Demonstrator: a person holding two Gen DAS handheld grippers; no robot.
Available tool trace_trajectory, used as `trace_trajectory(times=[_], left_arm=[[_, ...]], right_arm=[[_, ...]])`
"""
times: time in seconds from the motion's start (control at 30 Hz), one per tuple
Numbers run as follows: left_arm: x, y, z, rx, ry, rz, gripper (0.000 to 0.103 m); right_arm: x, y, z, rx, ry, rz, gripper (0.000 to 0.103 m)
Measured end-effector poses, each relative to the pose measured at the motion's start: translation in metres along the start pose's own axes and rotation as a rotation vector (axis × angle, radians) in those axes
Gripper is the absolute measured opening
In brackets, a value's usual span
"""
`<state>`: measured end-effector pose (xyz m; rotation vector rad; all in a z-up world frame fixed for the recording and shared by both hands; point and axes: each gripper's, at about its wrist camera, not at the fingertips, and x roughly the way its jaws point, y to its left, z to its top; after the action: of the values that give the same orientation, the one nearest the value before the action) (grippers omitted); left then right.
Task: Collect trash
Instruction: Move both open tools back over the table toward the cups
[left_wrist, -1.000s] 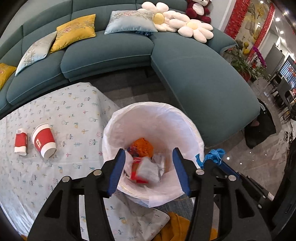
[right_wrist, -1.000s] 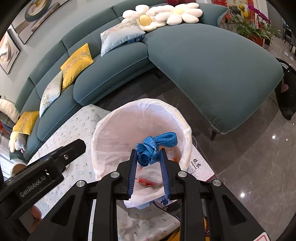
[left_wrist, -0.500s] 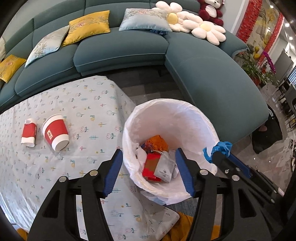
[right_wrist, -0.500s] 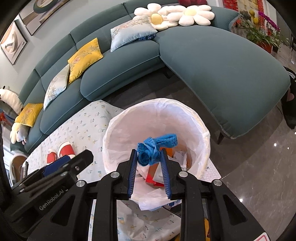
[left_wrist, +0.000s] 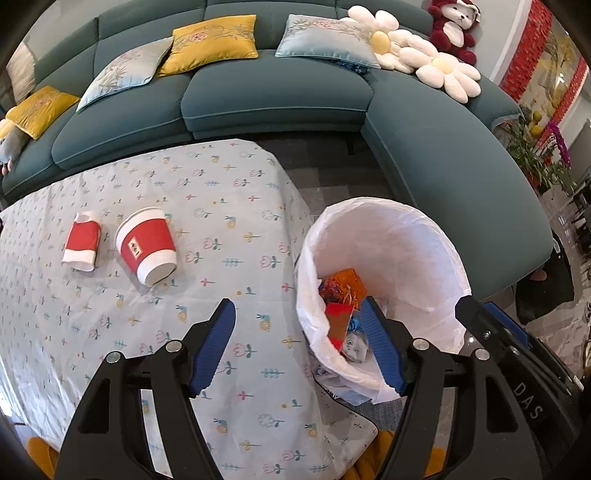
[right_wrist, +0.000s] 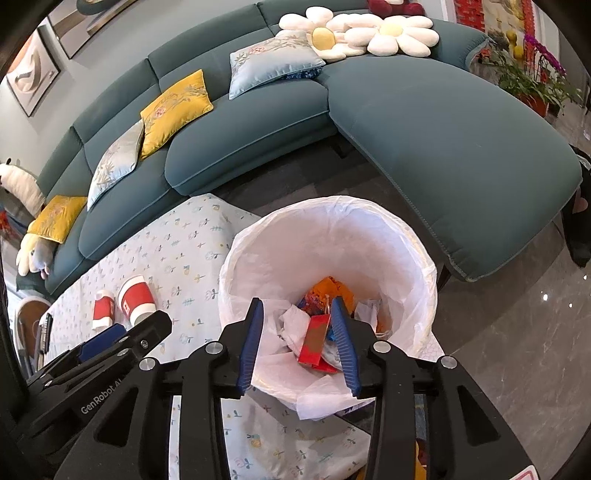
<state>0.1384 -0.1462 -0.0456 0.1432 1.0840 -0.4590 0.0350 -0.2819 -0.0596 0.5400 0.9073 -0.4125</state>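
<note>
A white-lined trash bin (left_wrist: 384, 206) stands by the table corner, holding an orange wrapper (left_wrist: 343, 282), a red box (left_wrist: 338, 321) and crumpled paper. A red paper cup (left_wrist: 146, 245) lies on its side on the floral tablecloth (left_wrist: 221, 192), with a flattened red cup (left_wrist: 82, 240) to its left. My left gripper (left_wrist: 297, 304) hangs over the table edge beside the bin, its jaws opening with nothing between them. My right gripper (right_wrist: 297, 302) is above the bin (right_wrist: 332, 206), its jaws opening and empty. A scrap of blue (right_wrist: 330, 335) shows among the trash below.
A curved teal sofa (left_wrist: 277, 96) with yellow and pale blue cushions wraps behind the table and bin. Flower pillows and a plush toy sit on its right end. Potted plants (left_wrist: 532, 155) stand at the right, beside a glossy stone floor (right_wrist: 517, 350).
The right gripper's jaws have opened and the blue tape measure they held is gone from between them. The left gripper shifted left from over the bin toward the table, jaws widening.
</note>
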Motion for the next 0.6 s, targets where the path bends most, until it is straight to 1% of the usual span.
trace_trajectory(times=[0.1,0.53,0.6], left_arm=[[-0.003,0.010,-0.001,-0.016,-0.003,0.003,0.067],[-0.020,0.073,-0.007,-0.111,-0.019,0.035,0.067],[-0.023,0.085,-0.008,-0.129,-0.021,0.042,0.068]], right_arm=[[-0.001,0.011,-0.002,-0.019,0.001,-0.003,0.041],[-0.002,0.069,-0.009,-0.116,0.015,0.017,0.041],[-0.002,0.080,-0.011,-0.134,0.019,0.021,0.041]])
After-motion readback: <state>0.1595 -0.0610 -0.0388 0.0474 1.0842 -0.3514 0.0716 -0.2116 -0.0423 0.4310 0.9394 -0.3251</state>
